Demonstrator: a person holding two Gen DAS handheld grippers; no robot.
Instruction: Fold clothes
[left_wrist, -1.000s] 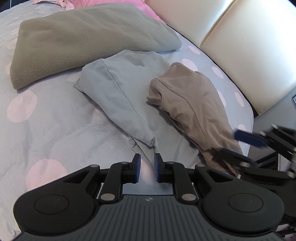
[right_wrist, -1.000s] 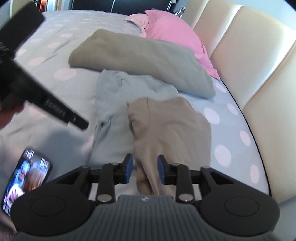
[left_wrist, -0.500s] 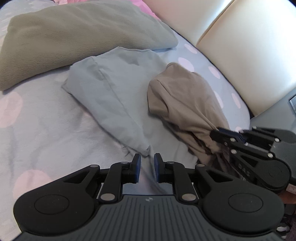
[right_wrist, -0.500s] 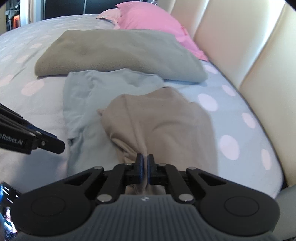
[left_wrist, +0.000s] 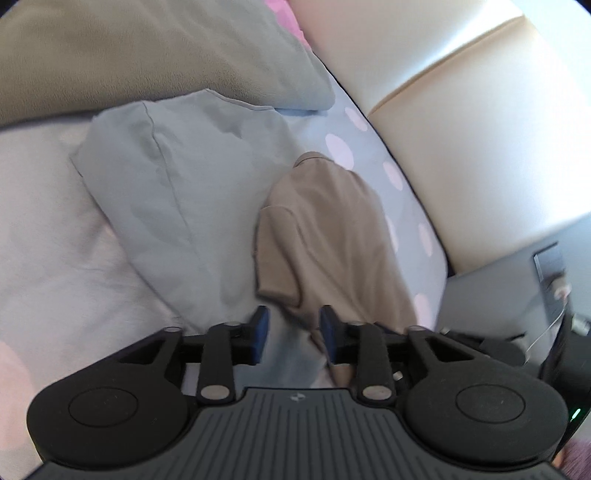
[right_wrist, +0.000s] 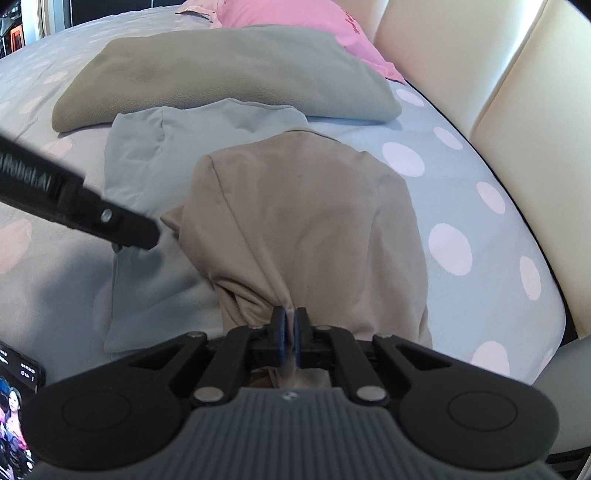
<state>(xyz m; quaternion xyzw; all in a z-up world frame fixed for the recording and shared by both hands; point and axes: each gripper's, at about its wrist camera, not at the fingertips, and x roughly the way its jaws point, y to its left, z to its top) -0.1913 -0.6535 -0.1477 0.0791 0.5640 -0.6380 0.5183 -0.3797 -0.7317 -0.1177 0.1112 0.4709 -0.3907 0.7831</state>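
A tan garment (right_wrist: 303, 214) lies crumpled on the bed, partly over a light blue-grey garment (right_wrist: 147, 147). My right gripper (right_wrist: 290, 325) is shut on the tan garment's bunched near edge. In the left wrist view my left gripper (left_wrist: 293, 332) hovers low over the near left corner of the tan garment (left_wrist: 325, 229), beside the blue-grey garment (left_wrist: 177, 184). Its jaws are opening, and the pads press on nothing. From the right wrist view, one of the left gripper's fingers (right_wrist: 125, 225) reaches in from the left, close to the tan garment's left corner.
A folded olive fleece blanket (right_wrist: 221, 70) lies behind the garments, with a pink pillow (right_wrist: 295, 14) beyond it. A cream padded headboard (right_wrist: 517, 92) runs along the right. A lit phone (right_wrist: 14, 398) lies on the dotted sheet (right_wrist: 461, 206) at near left.
My right gripper closed on the tan garment's near edge and dropped lower. My left gripper moved right toward the tan garment, and its jaws spread apart.
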